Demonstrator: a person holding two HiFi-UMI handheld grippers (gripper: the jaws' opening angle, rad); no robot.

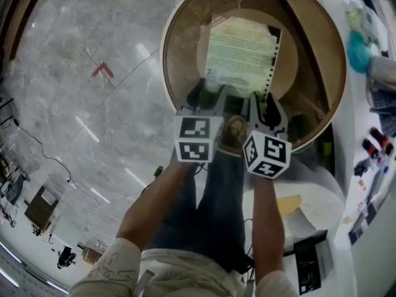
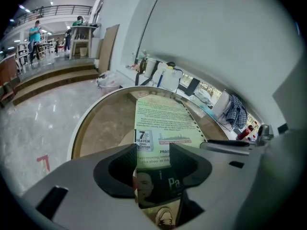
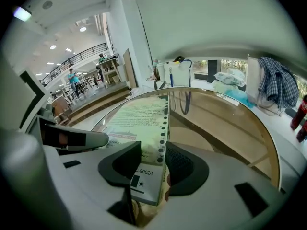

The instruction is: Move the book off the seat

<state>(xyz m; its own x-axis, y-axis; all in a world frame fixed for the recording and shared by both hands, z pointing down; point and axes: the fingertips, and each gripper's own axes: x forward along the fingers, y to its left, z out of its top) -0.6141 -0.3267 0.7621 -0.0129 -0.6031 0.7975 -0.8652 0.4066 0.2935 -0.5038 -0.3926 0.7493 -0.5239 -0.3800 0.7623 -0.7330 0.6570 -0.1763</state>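
Book [image 1: 238,54] sits over the round seat [image 1: 179,39] centre – left hand-held gripper [image 1: 209,93] and right hand-held gripper [image 1: 265,105] each pinch its near edge. Cluttered bench [image 1: 354,113] flanks the seat's right; open marble floor [image 1: 74,104] lies left

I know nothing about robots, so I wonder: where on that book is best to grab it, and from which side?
The near short edge, coming from the person's side. The book lies flat and thin over the seat with that edge facing them, so jaws can slip around it. The left tool and right tool each grip it there.
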